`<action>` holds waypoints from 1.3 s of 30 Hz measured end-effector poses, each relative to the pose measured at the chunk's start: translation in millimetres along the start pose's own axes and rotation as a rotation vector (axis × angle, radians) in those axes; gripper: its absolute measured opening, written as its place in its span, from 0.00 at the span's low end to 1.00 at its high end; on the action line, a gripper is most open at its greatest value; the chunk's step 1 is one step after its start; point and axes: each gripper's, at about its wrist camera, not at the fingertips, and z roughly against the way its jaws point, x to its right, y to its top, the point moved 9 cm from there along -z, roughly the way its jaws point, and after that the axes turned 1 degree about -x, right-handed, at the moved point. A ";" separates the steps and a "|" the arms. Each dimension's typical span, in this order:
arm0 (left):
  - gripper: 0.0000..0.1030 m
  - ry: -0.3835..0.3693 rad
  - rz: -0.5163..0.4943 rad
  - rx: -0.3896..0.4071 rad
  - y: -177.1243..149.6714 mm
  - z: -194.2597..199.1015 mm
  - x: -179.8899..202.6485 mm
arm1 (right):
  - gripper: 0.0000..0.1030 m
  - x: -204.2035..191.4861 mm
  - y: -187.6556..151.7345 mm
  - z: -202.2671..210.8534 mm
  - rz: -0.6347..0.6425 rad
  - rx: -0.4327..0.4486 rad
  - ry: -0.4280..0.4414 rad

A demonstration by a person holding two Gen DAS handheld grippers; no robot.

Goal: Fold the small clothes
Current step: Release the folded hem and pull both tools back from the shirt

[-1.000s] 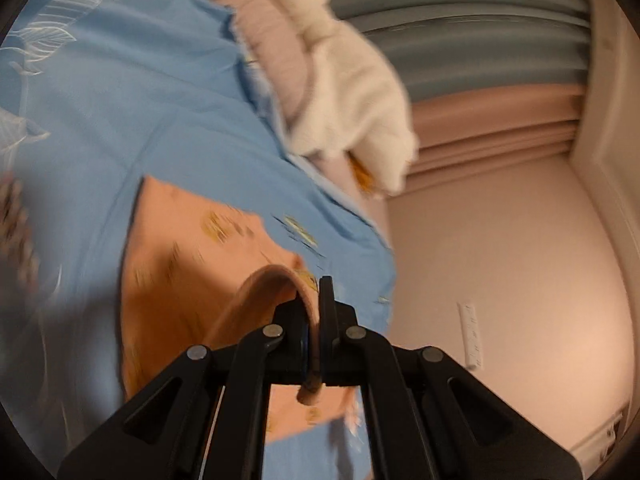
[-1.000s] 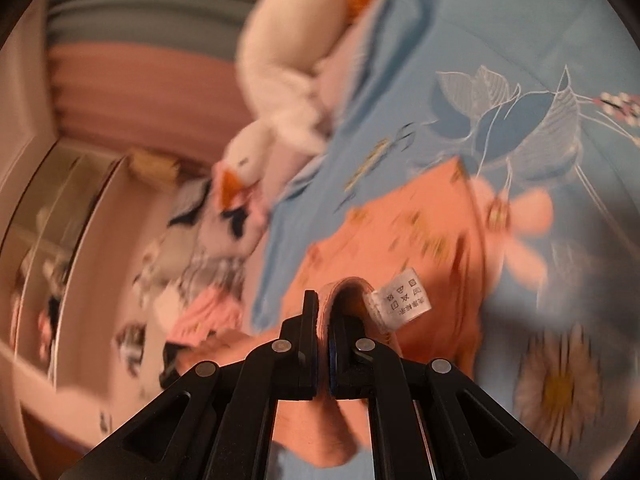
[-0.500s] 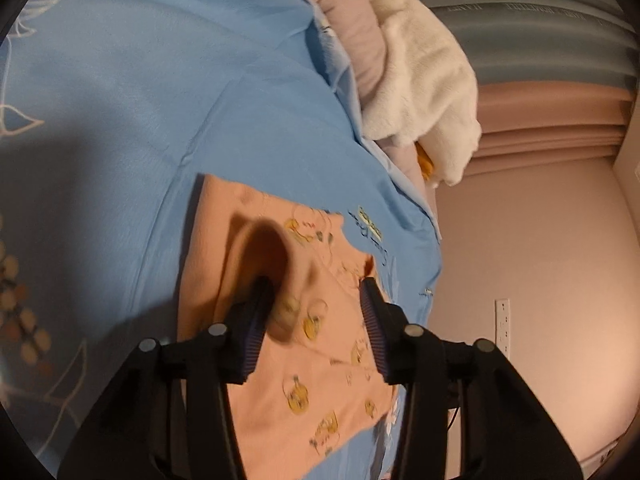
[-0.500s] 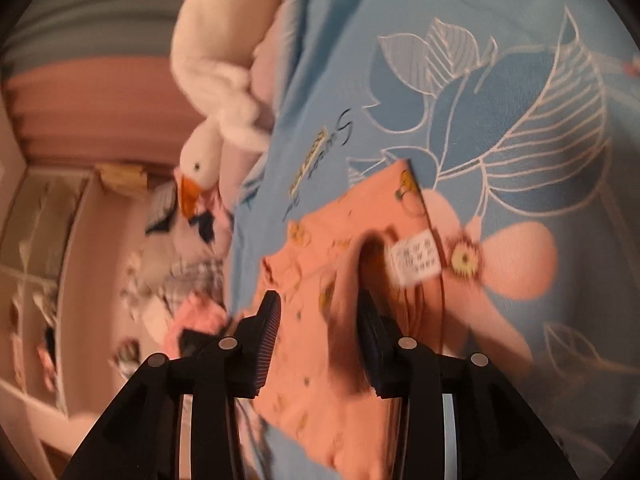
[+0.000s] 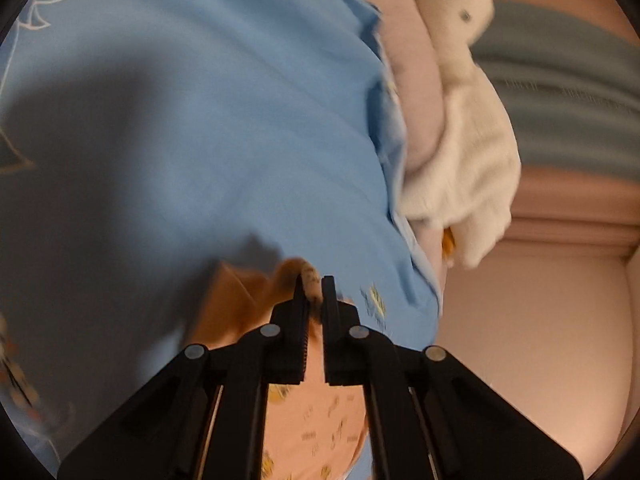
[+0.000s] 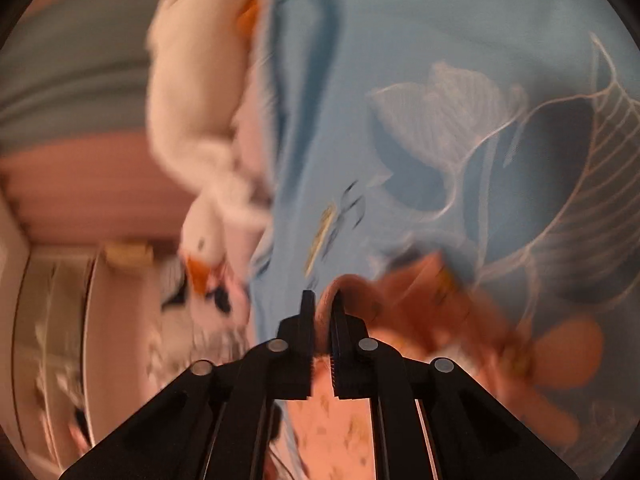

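A small orange garment (image 5: 316, 420) with a yellow print lies on the blue bedsheet (image 5: 224, 120). My left gripper (image 5: 314, 284) is shut on a raised fold of the orange garment at its far edge. In the right wrist view the same orange garment (image 6: 340, 412) lies below and right of my right gripper (image 6: 322, 300), which is shut on another pinched edge of it. Both views are blurred. The rest of the garment is hidden behind the gripper bodies.
A white plush duck (image 5: 468, 132) lies along the bed's edge beside a pink pillow (image 5: 416, 80); it also shows in the right wrist view (image 6: 192, 120). The sheet (image 6: 460, 80) has leaf and flower prints. A pink wall (image 5: 532, 340) and a cluttered shelf (image 6: 60, 320) lie beyond.
Both grippers were open over the flat garment half a second ago. Now both have shut on edges of it and lifted them; both views have shifted.
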 end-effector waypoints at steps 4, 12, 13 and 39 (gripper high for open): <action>0.31 0.031 -0.021 -0.036 1.9 1.8 -11.3 | 0.21 15.9 7.4 0.5 0.024 -0.008 -0.068; 0.41 0.117 -0.258 0.021 -20.5 59.4 -11.9 | 0.41 6.7 -7.7 54.2 0.193 0.026 -0.070; 0.41 0.128 -0.305 0.013 -32.1 68.1 -14.7 | 0.41 3.2 -18.3 59.2 0.241 0.013 -0.077; 0.10 0.311 -0.600 -0.154 -153.7 66.5 -68.5 | 0.03 41.5 -145.0 87.2 0.931 -0.197 -0.578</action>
